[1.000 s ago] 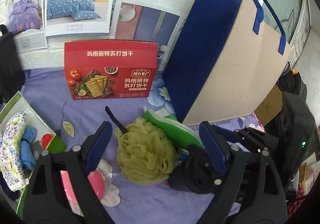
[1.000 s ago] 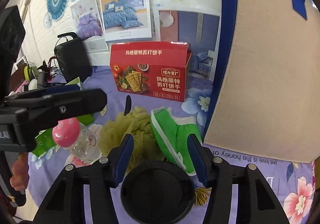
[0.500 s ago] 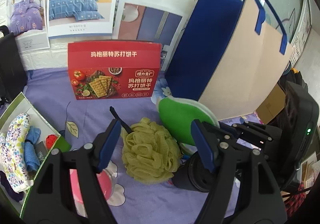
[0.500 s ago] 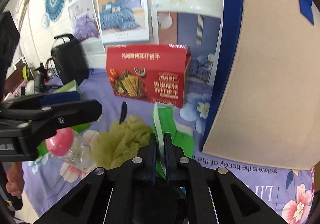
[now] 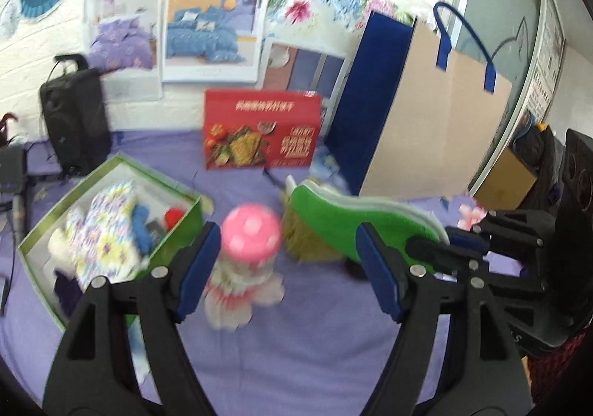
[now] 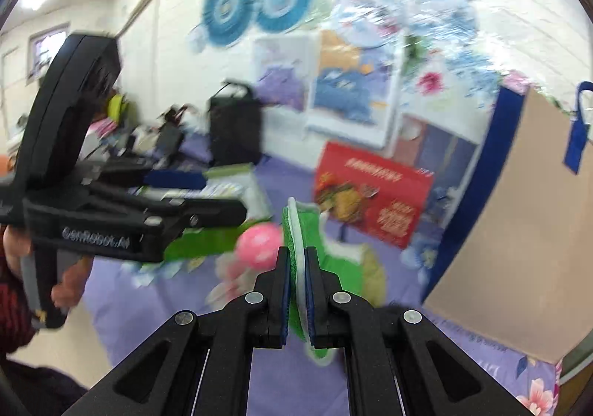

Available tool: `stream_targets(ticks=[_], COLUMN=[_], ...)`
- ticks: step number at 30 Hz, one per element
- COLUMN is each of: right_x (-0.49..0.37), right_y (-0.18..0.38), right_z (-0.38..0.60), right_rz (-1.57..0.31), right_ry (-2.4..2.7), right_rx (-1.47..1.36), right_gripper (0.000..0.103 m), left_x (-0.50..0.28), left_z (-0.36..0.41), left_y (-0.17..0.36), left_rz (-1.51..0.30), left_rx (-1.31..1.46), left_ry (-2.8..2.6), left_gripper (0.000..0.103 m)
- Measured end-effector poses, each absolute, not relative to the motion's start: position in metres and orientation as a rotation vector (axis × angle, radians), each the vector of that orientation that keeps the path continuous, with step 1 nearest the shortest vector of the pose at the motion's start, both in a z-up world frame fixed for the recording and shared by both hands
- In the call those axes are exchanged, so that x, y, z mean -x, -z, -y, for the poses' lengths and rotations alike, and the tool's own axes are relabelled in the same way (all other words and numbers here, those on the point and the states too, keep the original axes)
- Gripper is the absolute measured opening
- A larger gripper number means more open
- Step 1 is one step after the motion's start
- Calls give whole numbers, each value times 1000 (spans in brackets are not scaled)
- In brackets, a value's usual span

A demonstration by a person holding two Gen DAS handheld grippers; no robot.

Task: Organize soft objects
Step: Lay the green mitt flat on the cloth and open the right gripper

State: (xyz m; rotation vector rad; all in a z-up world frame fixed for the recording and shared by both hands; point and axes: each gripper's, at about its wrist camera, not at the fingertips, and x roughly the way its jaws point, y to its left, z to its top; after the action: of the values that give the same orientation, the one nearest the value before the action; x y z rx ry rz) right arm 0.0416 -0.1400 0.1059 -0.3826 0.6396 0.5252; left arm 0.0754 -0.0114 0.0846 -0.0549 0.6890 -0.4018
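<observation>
A: Item one, right gripper (image 6: 296, 260). Pose?

B: Pointing down and forward, jaws clamped on the edge of the green slipper (image 6: 309, 230). The slipper stands on edge between the pads, sole towards the left pad, and is lifted clear of the purple cloth (image 6: 155, 308). In the left wrist view the same green slipper (image 5: 348, 215) juts out level from the right gripper (image 5: 431, 245), above the yellow-green bath pouf (image 5: 307, 241).

A: Item two, left gripper (image 5: 289, 267).

B: Also tilted downward, jaws spread wide, nothing between the pads. The pink-capped bottle (image 5: 250, 241) stands beyond the gap, just inside the left finger. A hand (image 6: 66, 286) holds its grip at the left edge of the right wrist view.

A: Item three, containers and edges.

B: Green-rimmed box (image 5: 111, 171) at the left, open at the top, holding a floral cloth (image 5: 107, 230), something blue and something red. Its near corner lies just beside the left gripper's left finger. Red cracker box (image 5: 261, 130) stands upright at the back. Large tan and blue bag (image 5: 426, 112) stands upright at the right, near the held slipper.

A: Open room?

B: Bare purple cloth in the foreground below both grippers, and a strip between the green-rimmed box and the cracker box. Both views are blurred.
</observation>
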Motion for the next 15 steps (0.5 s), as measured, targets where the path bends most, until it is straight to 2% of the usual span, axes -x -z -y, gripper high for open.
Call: stream_targets(ticks=[5, 9, 11, 13, 15], right_x=[-5, 15, 21, 26, 28], right_y=[-38, 4, 14, 14, 13], right_z=[123, 120, 123, 132, 145], right_rz=[-877, -1017, -1050, -1057, -1047], right_ry=[-638, -672, -677, -662, -625], right_rx=[346, 329, 313, 283, 248], right_gripper=[9, 17, 22, 41, 43], left_x=[-46, -32, -30, -28, -29], left_z=[-21, -36, -40, -39, -35], left_y=[-34, 10, 25, 35, 40], left_rz=[-810, -912, -951, -973, -983], left_rx=[109, 139, 175, 184, 175], left_ry=[378, 339, 340, 342, 342], left_gripper=[78, 79, 79, 79, 79])
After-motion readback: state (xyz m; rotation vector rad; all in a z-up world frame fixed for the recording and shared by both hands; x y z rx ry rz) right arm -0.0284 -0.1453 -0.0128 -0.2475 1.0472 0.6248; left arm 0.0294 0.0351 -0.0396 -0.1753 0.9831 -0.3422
